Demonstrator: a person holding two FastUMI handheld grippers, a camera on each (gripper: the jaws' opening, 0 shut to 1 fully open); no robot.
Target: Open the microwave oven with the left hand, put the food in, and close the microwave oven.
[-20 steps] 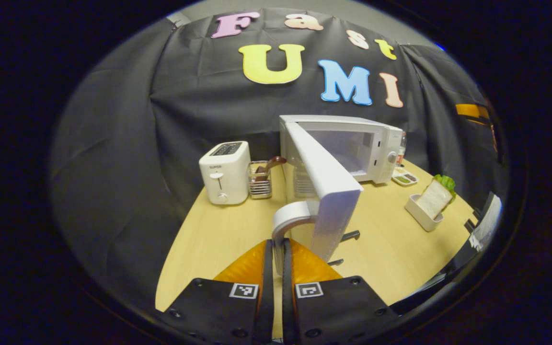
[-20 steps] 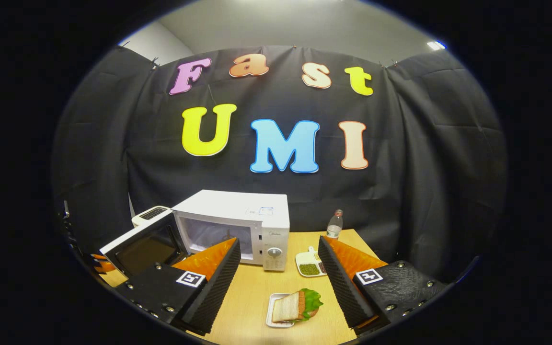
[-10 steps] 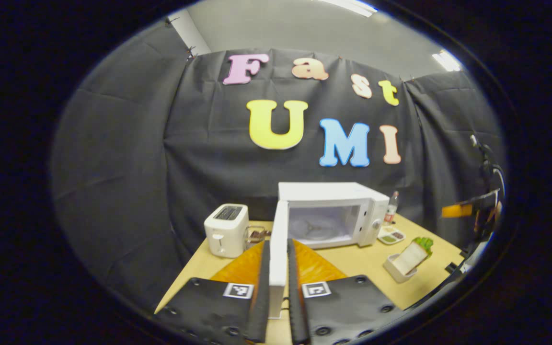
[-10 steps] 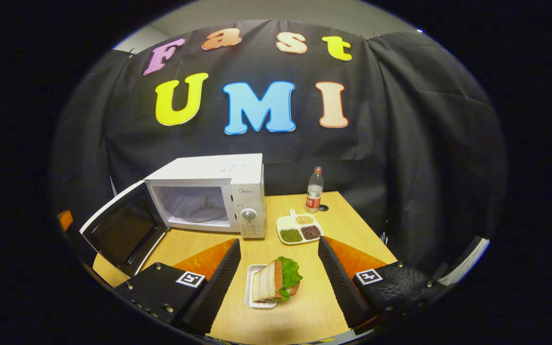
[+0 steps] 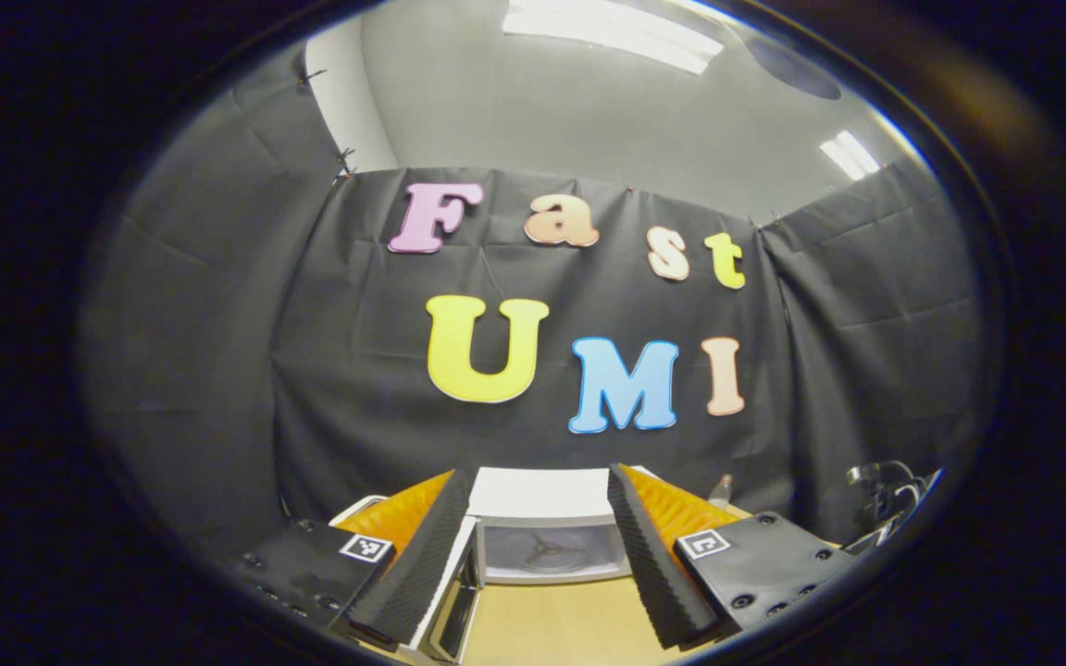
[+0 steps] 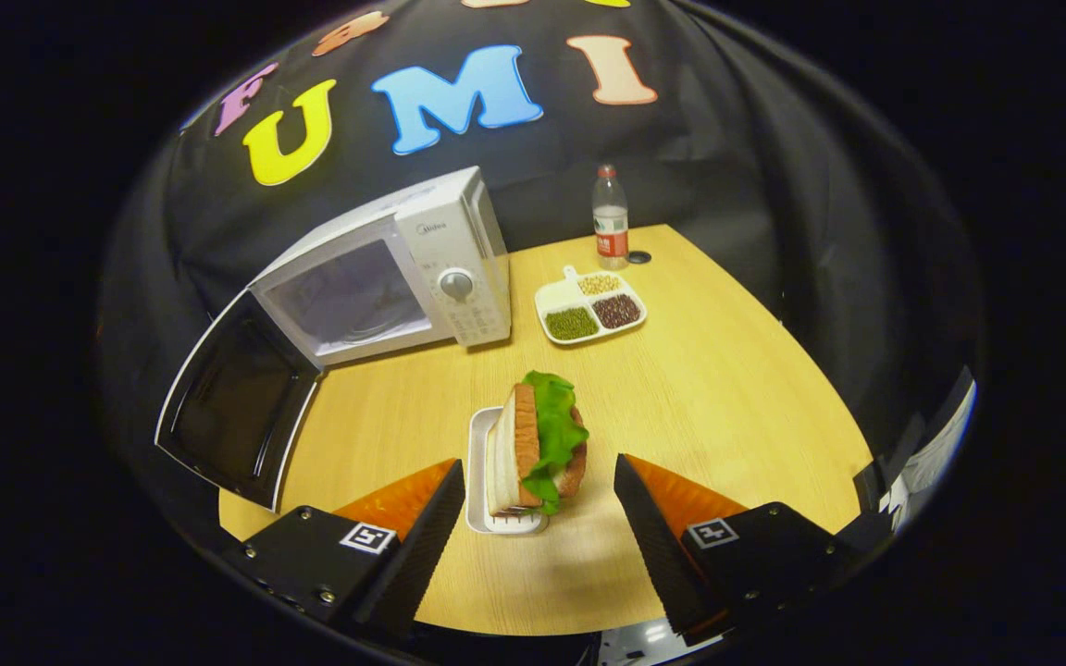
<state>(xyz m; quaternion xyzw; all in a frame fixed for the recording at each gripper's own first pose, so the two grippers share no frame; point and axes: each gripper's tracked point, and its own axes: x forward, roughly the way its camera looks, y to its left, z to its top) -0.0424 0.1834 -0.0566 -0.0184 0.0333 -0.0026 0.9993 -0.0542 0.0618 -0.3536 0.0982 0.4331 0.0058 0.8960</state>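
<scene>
The white microwave (image 6: 403, 268) stands at the back left of the wooden table (image 6: 709, 388), its door (image 6: 232, 407) swung wide open to the left and its cavity bare. A sandwich with lettuce (image 6: 538, 449) stands on edge in a small white tray (image 6: 480, 481) near the table's front. My right gripper (image 6: 538, 504) is open, its fingers on either side of the sandwich and not touching it. In the left gripper view, my left gripper (image 5: 538, 546) is open and tilted upward, with the microwave (image 5: 547, 523) showing between its fingers and nothing held.
A white divided dish (image 6: 591, 307) of beans and grains lies right of the microwave. A clear water bottle (image 6: 610, 219) stands at the back, with a dark cap (image 6: 639, 256) beside it. The table's right and front edges are close.
My left gripper let go of the door handle, opened and tipped upward. My right gripper dropped toward the sandwich, which now sits between its fingers.
</scene>
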